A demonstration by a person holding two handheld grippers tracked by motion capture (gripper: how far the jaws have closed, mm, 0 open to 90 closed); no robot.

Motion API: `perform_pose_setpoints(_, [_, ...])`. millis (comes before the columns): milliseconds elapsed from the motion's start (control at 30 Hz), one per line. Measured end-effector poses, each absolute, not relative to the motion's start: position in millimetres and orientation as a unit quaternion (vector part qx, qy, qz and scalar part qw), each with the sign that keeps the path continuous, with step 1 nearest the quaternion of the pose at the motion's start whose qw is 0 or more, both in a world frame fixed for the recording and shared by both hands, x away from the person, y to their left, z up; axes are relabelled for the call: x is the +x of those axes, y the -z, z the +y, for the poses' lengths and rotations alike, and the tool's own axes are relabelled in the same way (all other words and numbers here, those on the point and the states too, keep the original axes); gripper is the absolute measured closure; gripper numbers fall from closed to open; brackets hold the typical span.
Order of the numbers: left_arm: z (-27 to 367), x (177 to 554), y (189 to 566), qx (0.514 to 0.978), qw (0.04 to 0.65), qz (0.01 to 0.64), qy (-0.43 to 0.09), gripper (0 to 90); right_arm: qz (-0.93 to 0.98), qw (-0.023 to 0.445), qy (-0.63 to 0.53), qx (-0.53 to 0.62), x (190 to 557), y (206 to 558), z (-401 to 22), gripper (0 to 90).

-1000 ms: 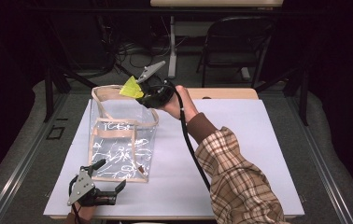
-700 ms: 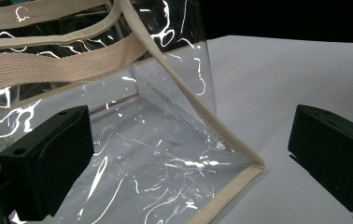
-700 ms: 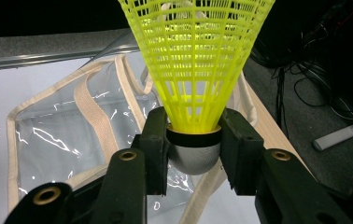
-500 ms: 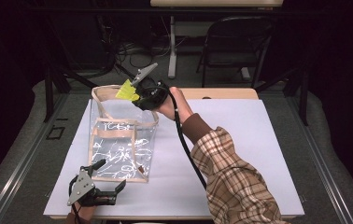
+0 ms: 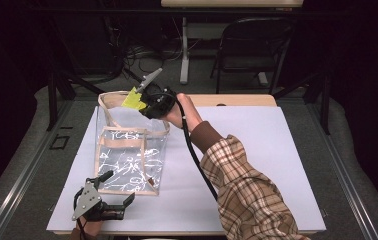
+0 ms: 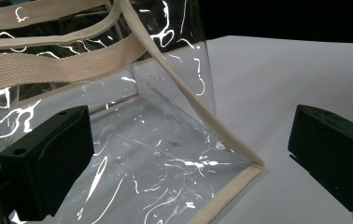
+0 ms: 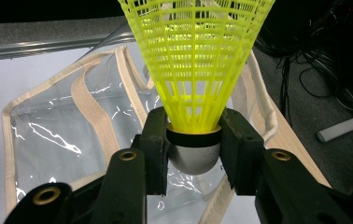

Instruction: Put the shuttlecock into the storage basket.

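Observation:
A yellow plastic shuttlecock (image 7: 197, 70) with a silver-grey rounded base is clamped by that base in my right gripper (image 7: 194, 147), skirt pointing away. In the high view my right gripper (image 5: 147, 102) holds the shuttlecock (image 5: 133, 99) over the far rim of a clear plastic tote bag (image 5: 129, 155) with beige webbing trim and handles. The bag stands upright on the white table (image 5: 257, 150), mouth open. My left gripper (image 5: 114, 192) rests on the table at the bag's near corner, open; the bag's bottom corner (image 6: 254, 165) lies between its spread jaws without touching either.
A pale wooden board (image 5: 237, 100) lies along the table's far edge. Behind the table stand a folding chair (image 5: 249, 50) and a desk leg with cables on the floor. The right half of the table is bare white surface.
My right gripper with the shuttlecock has shifted slightly left and away, farther over the bag's far rim. The left gripper has stayed put.

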State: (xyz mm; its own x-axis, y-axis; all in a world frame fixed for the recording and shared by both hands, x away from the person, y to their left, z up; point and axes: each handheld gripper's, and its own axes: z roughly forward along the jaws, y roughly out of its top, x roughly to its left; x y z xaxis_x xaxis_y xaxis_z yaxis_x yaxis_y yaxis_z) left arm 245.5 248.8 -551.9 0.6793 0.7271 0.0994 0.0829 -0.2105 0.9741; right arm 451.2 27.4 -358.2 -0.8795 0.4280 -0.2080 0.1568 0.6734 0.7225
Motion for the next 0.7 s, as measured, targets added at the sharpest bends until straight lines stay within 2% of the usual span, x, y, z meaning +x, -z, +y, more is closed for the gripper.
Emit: perform_pose_setpoints(700, [249,245,552,0.723,0.563,0.281,-0.286,0.0,0.904,0.181,-0.348,0.172,458,365,42,64.5])
